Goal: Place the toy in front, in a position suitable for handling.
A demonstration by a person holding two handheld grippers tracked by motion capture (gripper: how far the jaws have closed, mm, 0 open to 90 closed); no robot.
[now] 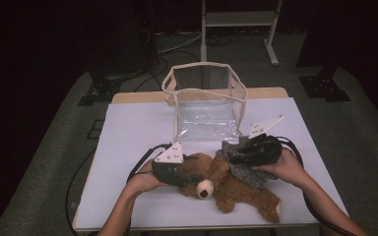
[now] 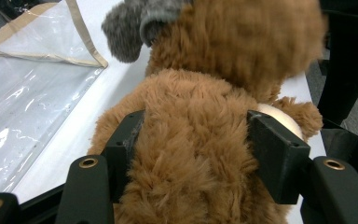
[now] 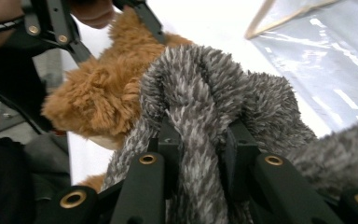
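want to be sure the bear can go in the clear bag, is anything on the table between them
Nothing visible lies between them. The teddy bear lies on the white table just in front of the clear bag, with bare tabletop between. The left gripper clamps the bear; the right gripper clamps its grey scarf.

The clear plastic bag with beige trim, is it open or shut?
Open. The clear plastic bag with beige trim stands upright, its top rim spread wide, with nothing visible inside.

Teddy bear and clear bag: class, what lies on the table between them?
Nothing: in the high view, bare white table separates the teddy bear from the clear bag.
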